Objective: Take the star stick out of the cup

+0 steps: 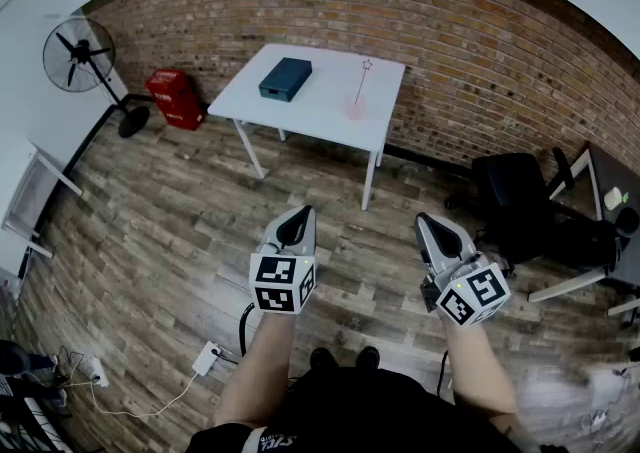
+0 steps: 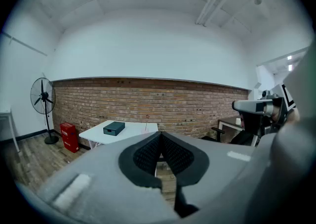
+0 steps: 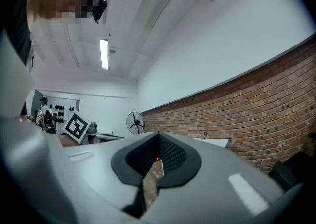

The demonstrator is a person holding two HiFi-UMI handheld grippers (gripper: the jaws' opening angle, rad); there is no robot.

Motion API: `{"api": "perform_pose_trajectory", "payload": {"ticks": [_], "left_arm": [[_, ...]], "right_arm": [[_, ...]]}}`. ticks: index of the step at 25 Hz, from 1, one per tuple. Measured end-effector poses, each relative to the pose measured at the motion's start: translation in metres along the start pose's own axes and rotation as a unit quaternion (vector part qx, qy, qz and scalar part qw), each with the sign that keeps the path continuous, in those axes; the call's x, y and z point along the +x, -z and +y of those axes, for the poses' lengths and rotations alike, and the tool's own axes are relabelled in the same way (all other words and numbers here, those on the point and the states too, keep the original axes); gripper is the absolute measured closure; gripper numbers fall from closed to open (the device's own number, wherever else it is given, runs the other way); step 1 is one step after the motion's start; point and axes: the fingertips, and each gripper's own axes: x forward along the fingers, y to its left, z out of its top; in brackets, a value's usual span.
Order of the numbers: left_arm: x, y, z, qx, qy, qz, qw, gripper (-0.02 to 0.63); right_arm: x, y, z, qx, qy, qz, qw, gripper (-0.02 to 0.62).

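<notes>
The star stick stands upright in a pale pink cup near the right edge of a white table across the room. Both grippers are held low over the wooden floor, well short of the table. My left gripper is shut with nothing between its jaws. The right gripper is also shut and empty. In the left gripper view the table and the stick show small beyond my left gripper. In the right gripper view the stick shows against the brick wall, right of my right gripper.
A dark teal box lies on the table's left half. A standing fan and a red container are at the left by the brick wall. A black office chair and a desk stand at the right. A power strip lies on the floor.
</notes>
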Motion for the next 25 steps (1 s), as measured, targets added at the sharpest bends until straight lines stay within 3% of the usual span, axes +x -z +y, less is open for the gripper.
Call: {"api": "perform_pose_trajectory", "payload": {"ticks": [5,12,16,25], "left_arm": [[0.005,-0.002,-0.015,-0.008,0.006,-0.001,0.9999,0.6],[0.007,-0.005,-0.044,-0.006,0.004,-0.013,0.9999,0.6],[0.012,-0.001,-0.049,-0.015,0.002,-0.007,0.9999,0.6],[0.073,0.003,-0.025,-0.023,0.022,-0.006,0.9995,0.6]], "right_arm": [[-0.019,0.001,-0.027,0.005,0.029,-0.002,1.0,0.603],[-0.059,0.004,-0.047,0.018,0.019,-0.001,1.0,0.6],[-0.077,0.001,-0.062,0.03,0.038,-0.015,0.999,0.598],[-0.032,0.023,-0.091,0.036,0.05,0.004,0.998,0.597]]}}
